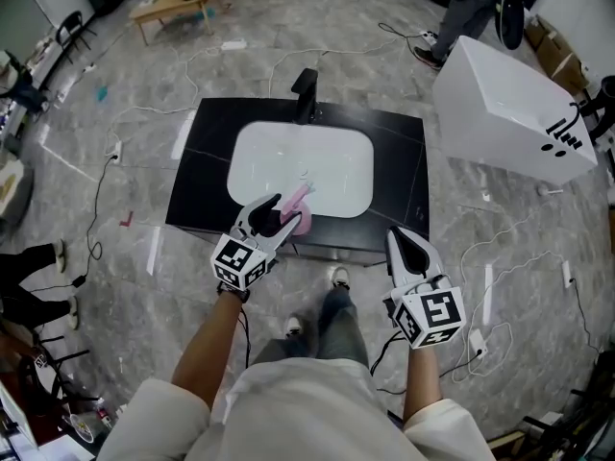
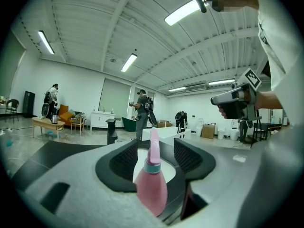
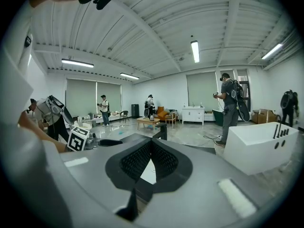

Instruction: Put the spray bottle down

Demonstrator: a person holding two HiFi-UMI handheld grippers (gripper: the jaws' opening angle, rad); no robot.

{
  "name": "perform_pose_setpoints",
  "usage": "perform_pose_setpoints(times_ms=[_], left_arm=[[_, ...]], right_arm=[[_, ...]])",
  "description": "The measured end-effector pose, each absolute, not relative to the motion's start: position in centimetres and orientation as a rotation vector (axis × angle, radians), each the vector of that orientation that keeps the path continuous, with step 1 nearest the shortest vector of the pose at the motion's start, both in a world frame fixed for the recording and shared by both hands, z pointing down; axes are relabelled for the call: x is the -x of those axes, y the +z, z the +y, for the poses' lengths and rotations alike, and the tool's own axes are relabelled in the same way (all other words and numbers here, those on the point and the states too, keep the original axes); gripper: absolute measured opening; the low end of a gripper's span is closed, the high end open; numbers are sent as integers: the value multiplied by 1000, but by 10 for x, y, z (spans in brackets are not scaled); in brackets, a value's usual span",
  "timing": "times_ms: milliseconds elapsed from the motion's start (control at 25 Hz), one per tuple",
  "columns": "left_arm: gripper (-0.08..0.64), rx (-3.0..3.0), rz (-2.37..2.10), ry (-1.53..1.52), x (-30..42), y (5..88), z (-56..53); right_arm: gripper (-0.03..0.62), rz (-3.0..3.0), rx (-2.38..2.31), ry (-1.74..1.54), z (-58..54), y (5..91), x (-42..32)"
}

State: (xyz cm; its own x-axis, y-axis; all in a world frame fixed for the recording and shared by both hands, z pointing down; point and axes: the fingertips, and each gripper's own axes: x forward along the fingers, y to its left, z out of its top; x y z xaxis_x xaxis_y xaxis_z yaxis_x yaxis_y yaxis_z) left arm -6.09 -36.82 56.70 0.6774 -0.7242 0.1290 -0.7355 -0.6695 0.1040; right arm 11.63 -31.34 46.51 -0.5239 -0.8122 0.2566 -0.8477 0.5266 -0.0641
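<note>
A pink spray bottle (image 1: 300, 211) with a long pink nozzle stands at the front rim of the white sink basin (image 1: 288, 152), which is set in a black counter (image 1: 204, 166). My left gripper (image 1: 277, 217) is open around it. In the left gripper view the bottle (image 2: 152, 186) stands upright between the two dark pads (image 2: 124, 159), with a gap on each side. Whether its base rests on the counter is hidden. My right gripper (image 1: 405, 242) hovers off the counter's front right corner, shut and empty; its pads (image 3: 137, 161) meet at the tips.
A black faucet (image 1: 306, 94) stands behind the basin. A large white tub (image 1: 509, 113) lies to the right on the floor, and cables trail around the counter. A wooden table (image 1: 178, 6) and other people stand farther off. My feet (image 1: 336, 279) are just before the counter.
</note>
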Motion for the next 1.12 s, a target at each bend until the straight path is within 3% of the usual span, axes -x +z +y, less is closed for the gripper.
perform_pose_setpoints(times_ms=[440, 520, 600, 680, 1120], left_arm=[[192, -2744, -1276, 84, 92, 513, -327], [144, -2720, -1356, 79, 104, 497, -321], [41, -2677, -1442, 54, 118, 481, -316], [15, -2665, -1477, 23, 126, 462, -308], [0, -2792, -1613, 80, 142, 385, -276]], right_arm=[[8, -2638, -1359, 172, -297, 443, -79], [8, -2647, -1347, 155, -294, 438, -71], [8, -2647, -1331, 140, -291, 432, -64], [9, -2649, -1318, 132, -288, 424, -57], [8, -2738, -1256, 47, -272, 361, -34]])
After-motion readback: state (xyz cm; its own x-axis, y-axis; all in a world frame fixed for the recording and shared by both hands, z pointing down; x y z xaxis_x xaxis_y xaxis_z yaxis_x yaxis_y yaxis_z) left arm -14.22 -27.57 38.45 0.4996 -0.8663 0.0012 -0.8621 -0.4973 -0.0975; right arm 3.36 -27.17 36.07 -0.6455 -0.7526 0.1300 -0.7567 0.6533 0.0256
